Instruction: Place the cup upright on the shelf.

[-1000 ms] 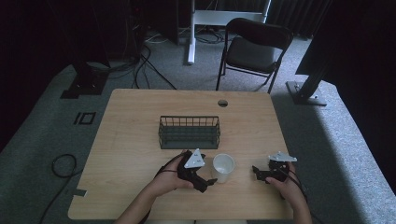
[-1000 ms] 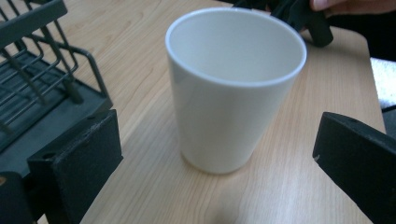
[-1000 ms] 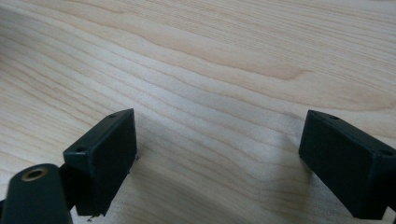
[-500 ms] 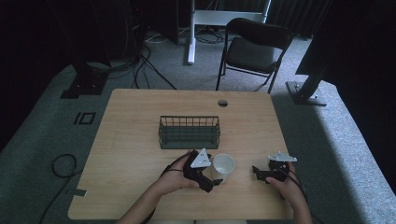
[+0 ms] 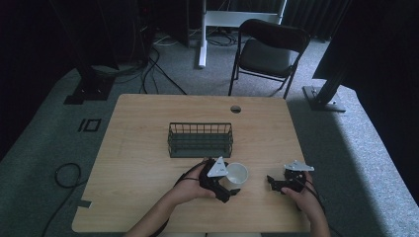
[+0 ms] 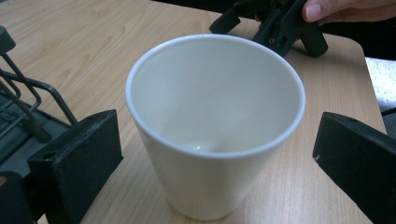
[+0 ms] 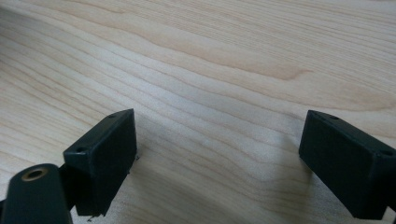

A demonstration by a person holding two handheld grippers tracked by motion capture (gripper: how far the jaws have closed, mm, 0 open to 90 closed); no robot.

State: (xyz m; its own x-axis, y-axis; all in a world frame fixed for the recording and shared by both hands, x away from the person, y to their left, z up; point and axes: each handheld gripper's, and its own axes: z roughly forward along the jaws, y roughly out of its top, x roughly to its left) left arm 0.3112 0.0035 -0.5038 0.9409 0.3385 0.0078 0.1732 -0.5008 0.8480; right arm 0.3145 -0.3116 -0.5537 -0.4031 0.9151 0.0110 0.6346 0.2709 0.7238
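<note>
The left gripper [image 6: 210,154] has its jaws wide open around the white cup [image 6: 215,126] (not touching yet) on the table [image 5: 148,148] near the wire basket [image 5: 200,139]; next, squeeze gently

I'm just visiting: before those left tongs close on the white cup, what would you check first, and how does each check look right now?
1. Left tongs open wide enough: ok, a jaw stands on each side of the white cup with gaps.
2. Cup upright on the wooden table: ok.
3. Cup empty: ok, inside looks bare.
4. Cup apart from the wire basket: ok, the basket sits just behind it in the high view.
5. Right tongs out of the way: ok, open over bare wood, off to the cup's side.
6. Cup centred between the jaws: cannot tell exactly; it looks roughly centred.
</note>
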